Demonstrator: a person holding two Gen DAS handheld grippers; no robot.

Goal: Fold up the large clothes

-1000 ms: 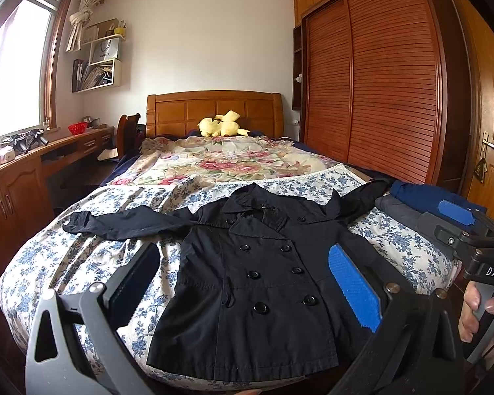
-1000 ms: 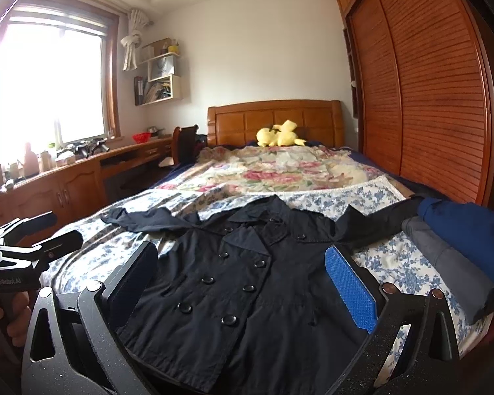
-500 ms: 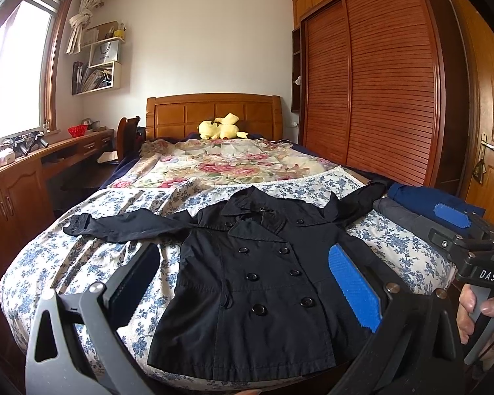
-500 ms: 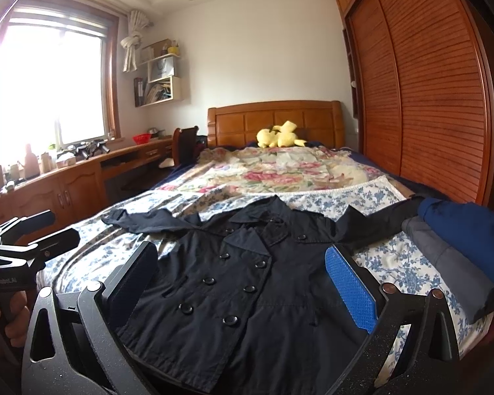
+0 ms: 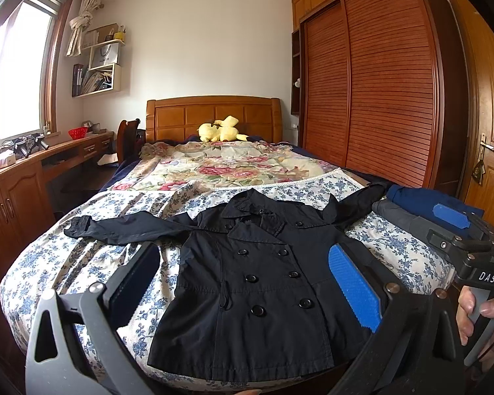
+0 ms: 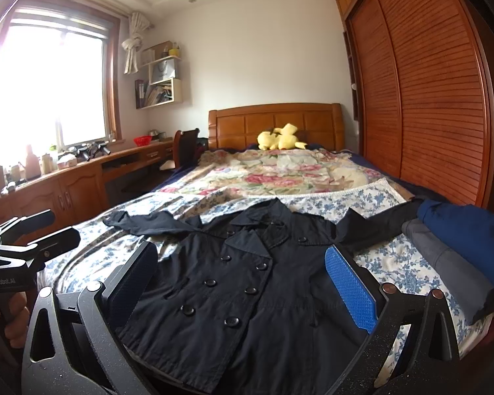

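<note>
- The black coat (image 5: pixel 256 279) lies flat on the bed (image 5: pixel 82 263), sleeves spread.
- The left claw (image 5: pixel 243 283) and right claw (image 6: pixel 240 283) are both spread wide, holding nothing.

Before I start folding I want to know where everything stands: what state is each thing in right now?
Black coat: spread flat on the bed, front up, buttoned, sleeves out to both sides.
Left gripper: open, holding nothing.
Right gripper: open, holding nothing.
Blue garment: folded, lying on the grey one.
Grey garment: folded, at the bed's right edge.
Wardrobe doors: shut.
</note>
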